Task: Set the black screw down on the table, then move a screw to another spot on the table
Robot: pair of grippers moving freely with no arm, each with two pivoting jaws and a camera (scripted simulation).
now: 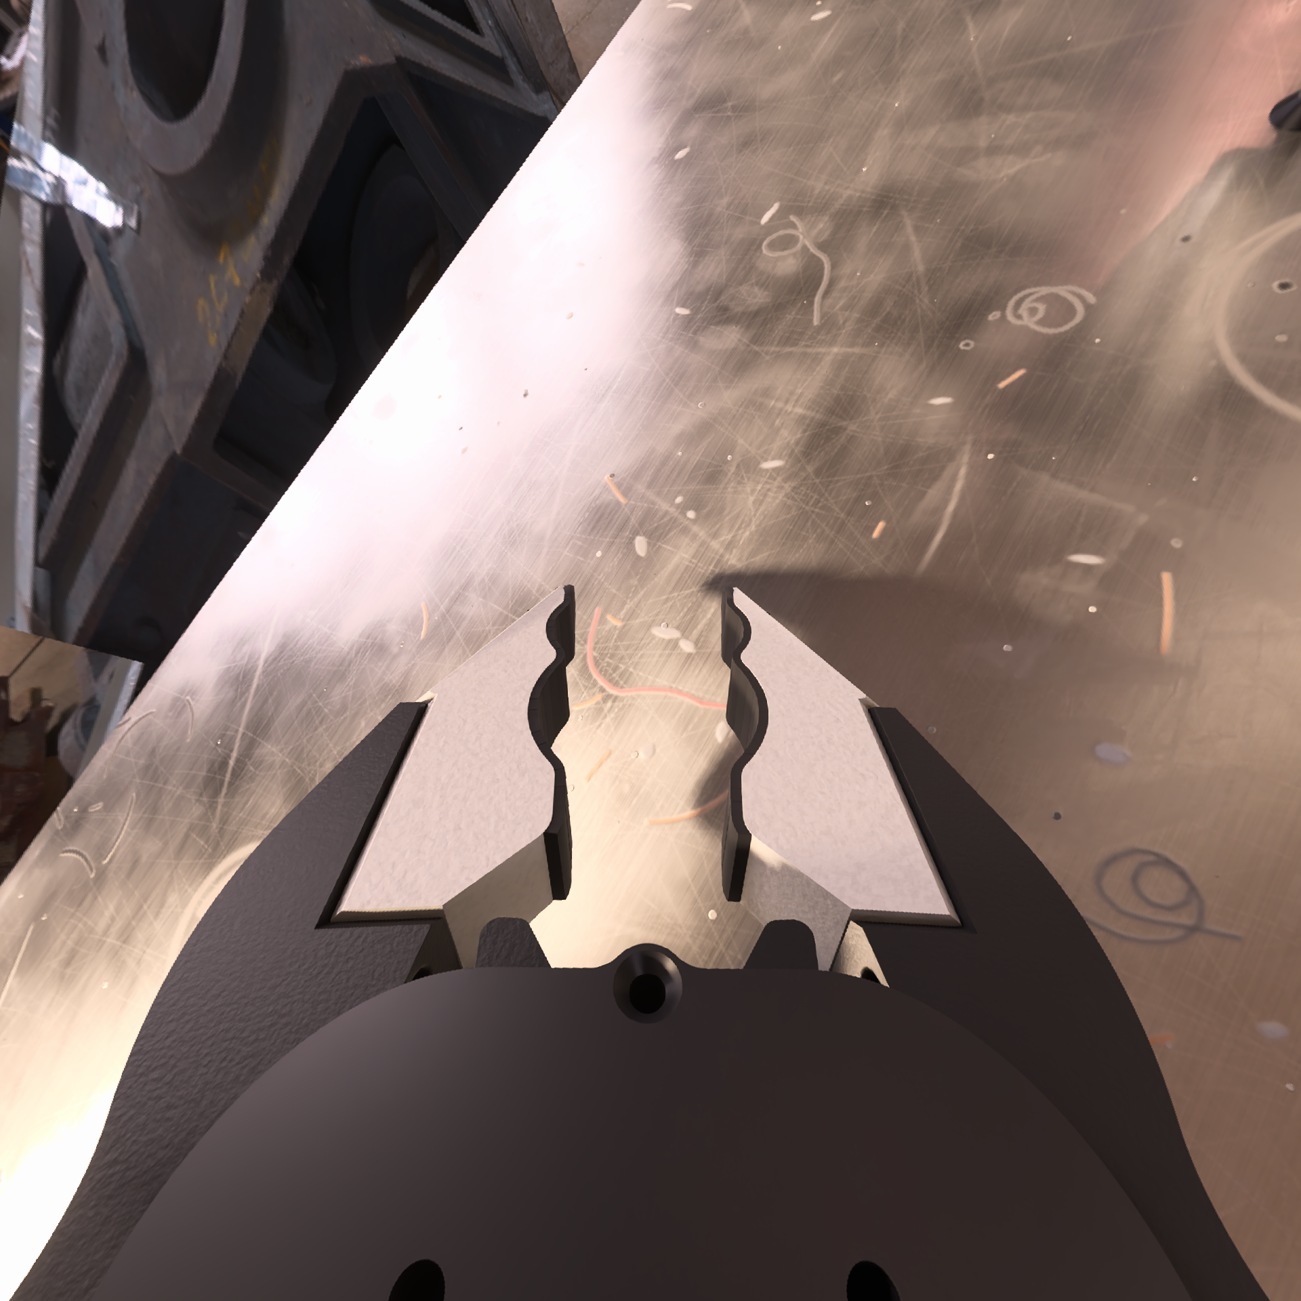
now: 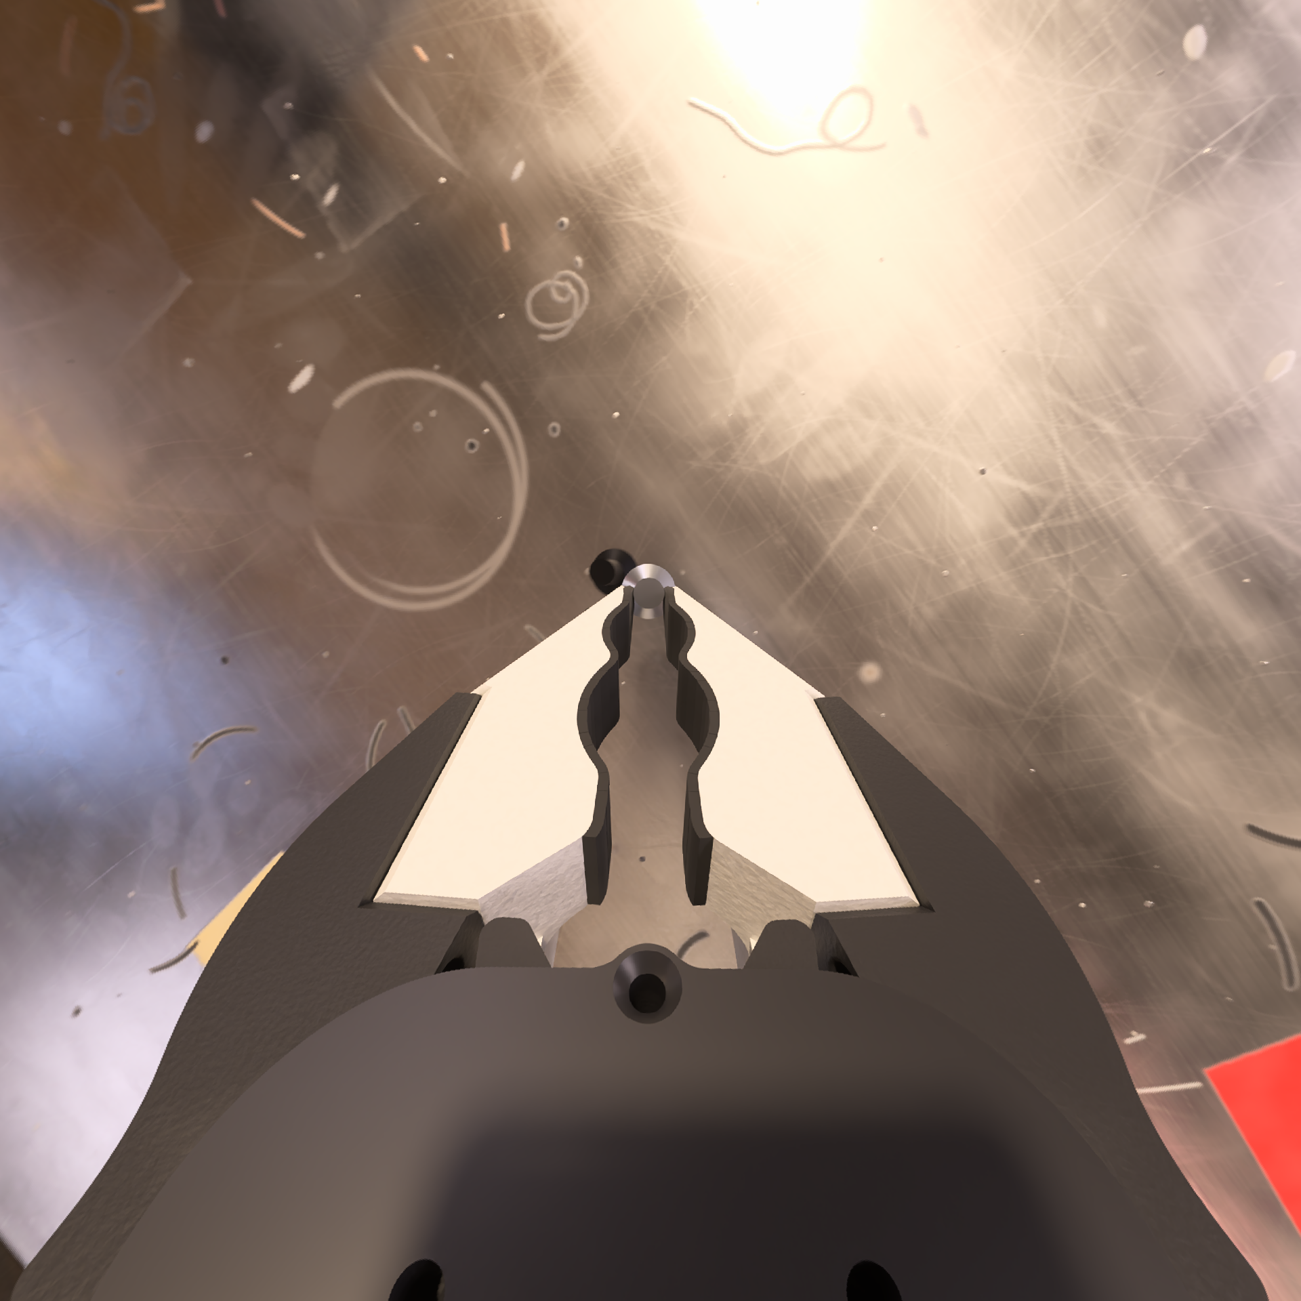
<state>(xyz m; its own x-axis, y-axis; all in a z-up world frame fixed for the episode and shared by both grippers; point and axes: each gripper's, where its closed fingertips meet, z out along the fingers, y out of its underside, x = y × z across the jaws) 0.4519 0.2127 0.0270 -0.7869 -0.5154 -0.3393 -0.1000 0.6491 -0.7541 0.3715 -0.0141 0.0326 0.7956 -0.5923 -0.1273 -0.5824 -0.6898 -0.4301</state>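
Right wrist view: the right gripper (image 2: pixel 648 595) is closed on a silver screw (image 2: pixel 648 579) at its fingertips, pinched at the very tips. The black screw (image 2: pixel 608 567) sits on the scratched metal table (image 2: pixel 915 422) just beside it (apparently already set down). Left wrist view: the left gripper (image 1: pixel 648 598) hangs open and empty above the table; neither screw can be identified there, only a dark shape (image 1: pixel 1287 112) at the far edge.
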